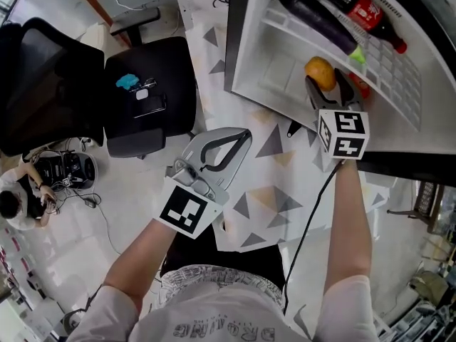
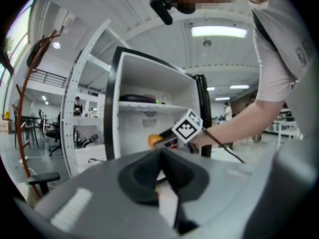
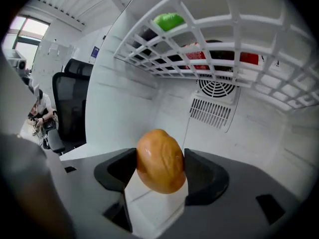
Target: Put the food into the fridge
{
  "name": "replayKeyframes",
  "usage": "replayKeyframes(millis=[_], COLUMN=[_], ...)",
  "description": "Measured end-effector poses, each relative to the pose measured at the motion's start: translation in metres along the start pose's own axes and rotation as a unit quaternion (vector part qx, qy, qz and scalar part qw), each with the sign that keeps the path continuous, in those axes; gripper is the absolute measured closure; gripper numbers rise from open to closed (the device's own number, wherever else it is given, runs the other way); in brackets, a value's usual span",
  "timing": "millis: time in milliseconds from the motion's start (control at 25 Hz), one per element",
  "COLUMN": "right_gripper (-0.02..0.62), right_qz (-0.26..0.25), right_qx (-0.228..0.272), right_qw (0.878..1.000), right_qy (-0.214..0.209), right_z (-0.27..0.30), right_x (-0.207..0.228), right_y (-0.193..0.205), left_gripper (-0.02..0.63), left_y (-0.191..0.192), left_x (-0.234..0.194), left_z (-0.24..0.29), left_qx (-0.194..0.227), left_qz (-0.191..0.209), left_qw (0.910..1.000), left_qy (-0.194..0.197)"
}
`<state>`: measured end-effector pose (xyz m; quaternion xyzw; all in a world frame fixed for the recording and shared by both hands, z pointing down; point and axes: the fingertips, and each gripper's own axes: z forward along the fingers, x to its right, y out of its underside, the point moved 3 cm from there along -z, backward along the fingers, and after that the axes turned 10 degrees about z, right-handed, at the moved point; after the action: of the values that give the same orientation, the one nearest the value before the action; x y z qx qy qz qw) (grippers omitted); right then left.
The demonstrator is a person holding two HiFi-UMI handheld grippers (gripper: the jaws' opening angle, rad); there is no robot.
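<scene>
My right gripper point(image 1: 322, 83) is shut on an orange bread roll point(image 1: 320, 72), held inside the white fridge point(image 1: 263, 55) just under its wire shelf point(image 1: 385, 55). In the right gripper view the bread roll point(image 3: 160, 160) sits squeezed between both jaws, with the fridge's back wall and vent point(image 3: 215, 103) beyond. On the wire shelf lie a dark aubergine point(image 1: 315, 18), a cola bottle point(image 1: 370, 13) and something green point(image 1: 357, 55). My left gripper point(image 1: 244, 135) hangs shut and empty over the patterned table, to the left of the fridge. The left gripper view shows the bread roll point(image 2: 154, 140) in the fridge's opening.
The table point(image 1: 274, 191) has a white cloth with grey and tan triangles. A black office chair point(image 1: 146, 91) with small items on its seat stands left of it. A seated person point(image 1: 21, 198) is at far left on the floor level.
</scene>
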<state>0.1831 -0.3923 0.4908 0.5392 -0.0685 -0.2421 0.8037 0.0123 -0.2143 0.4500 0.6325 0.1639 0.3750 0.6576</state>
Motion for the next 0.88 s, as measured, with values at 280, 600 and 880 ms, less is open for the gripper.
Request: replayKeyframes(millis=[280,600,880], right_gripper=[0.304,0.305,0.304], right_qz=[-0.025,-0.039,-0.045], right_qx=[-0.008,-0.017,-0.03], right_qw=[0.999,0.998,0.998], right_qy=[0.022,0.037,0.043], right_z=[0.026,0.049,0.063], right_x=[0.016,0.027,0.032], right_y=[0.012,0.021,0.028], left_gripper=[0.598,0.598,0.598], left_y=[0.016,0.022,0.03], left_x=[0.004,-0.001,-0.003], left_z=[0.01,0.018,0.015], left_qx=[0.002,0.016,0.018], left_qz=[0.009,0.018,0.021], left_qw=[0.9999,0.9997,0.9996], left_qy=[0.006,0.001,-0.006])
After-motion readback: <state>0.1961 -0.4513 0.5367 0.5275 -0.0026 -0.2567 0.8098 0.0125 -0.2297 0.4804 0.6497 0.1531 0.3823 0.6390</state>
